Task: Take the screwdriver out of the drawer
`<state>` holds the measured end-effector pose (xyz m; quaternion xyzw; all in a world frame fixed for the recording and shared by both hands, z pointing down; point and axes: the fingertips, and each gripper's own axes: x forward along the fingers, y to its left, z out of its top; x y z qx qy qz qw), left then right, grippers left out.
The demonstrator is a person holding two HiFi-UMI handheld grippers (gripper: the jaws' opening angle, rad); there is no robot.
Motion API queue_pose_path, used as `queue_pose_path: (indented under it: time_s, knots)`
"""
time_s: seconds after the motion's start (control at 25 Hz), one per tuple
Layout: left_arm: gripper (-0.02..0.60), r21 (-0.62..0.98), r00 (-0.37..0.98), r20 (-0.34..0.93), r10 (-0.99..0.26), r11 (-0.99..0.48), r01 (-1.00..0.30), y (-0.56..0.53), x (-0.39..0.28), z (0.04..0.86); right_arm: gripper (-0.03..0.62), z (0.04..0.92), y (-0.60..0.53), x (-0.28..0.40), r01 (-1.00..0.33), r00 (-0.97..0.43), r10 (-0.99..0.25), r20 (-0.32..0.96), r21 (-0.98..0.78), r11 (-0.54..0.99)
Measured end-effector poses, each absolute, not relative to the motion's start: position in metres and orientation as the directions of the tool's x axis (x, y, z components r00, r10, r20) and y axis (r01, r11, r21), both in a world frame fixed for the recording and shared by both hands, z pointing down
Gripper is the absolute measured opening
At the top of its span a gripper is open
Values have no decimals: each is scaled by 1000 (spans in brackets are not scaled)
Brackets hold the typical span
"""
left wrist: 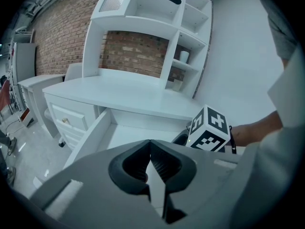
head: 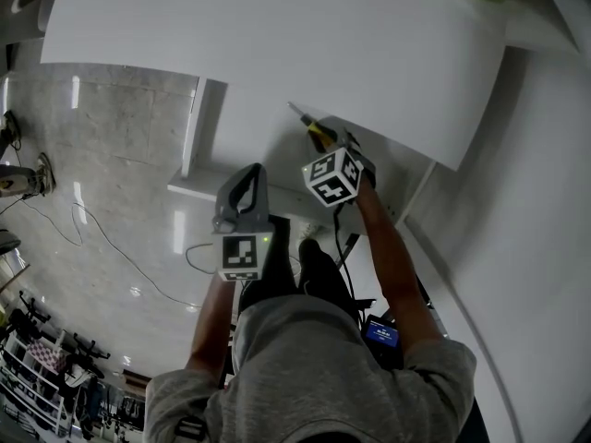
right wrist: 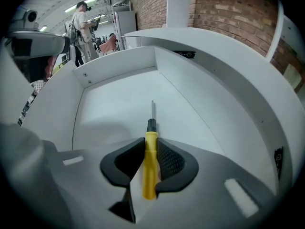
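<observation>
A screwdriver (right wrist: pixel 150 168) with a yellow handle, a black collar and a thin metal shaft lies along the line of my right gripper (right wrist: pixel 151 142). Both pads press on the handle, just above the white drawer floor (right wrist: pixel 114 104). In the head view the right gripper (head: pixel 325 141) reaches into the open drawer (head: pixel 277 160) under the desk, and the screwdriver (head: pixel 319 133) shows at its tip. My left gripper (head: pixel 247 175) hangs over the drawer's left part, its jaws together on nothing. In its own view the left gripper (left wrist: pixel 150 144) looks over the drawer (left wrist: pixel 121 135) at the right gripper's marker cube (left wrist: pixel 209 130).
The white desktop (head: pixel 277 44) overhangs the drawer. A hutch with shelves (left wrist: pixel 157 18) stands on it before a brick wall. A low drawer cabinet (left wrist: pixel 64 120) sits at the left. Cables (head: pixel 92 238) run over the glossy floor. A person (right wrist: pixel 83 27) stands far off.
</observation>
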<state>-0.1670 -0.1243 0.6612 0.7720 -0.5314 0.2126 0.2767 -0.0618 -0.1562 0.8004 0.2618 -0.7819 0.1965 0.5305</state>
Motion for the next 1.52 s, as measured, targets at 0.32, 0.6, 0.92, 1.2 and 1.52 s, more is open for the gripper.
queue_pose_path:
  time_s: [0.32,0.6,0.92,1.2,1.52]
  knots:
    - [12,187,347,589,-730,-295,-937,-129,-170,636,81,766,-154,-71,-608,-332,-237,913,-15,794]
    - [12,168,358,542,-761,-319,-933,-132,-165,593,81,704,-151,-75,-607,-380,-304,874,13,794]
    - [12,128,367,468,-804,-349,-928,-135,-154,536,81,630,-147,-62,-654,-412,-421,808,59,754]
    - [12,95,383,402,-832,-378,-921,-134,-146,481,81,553,-145,-36,-749,-404,-558,725,88,657]
    - [12,40,454,321,-831,-467,-883,-137,-113,418,81,462,-142,11,-861,-337,-739,584,127,492]
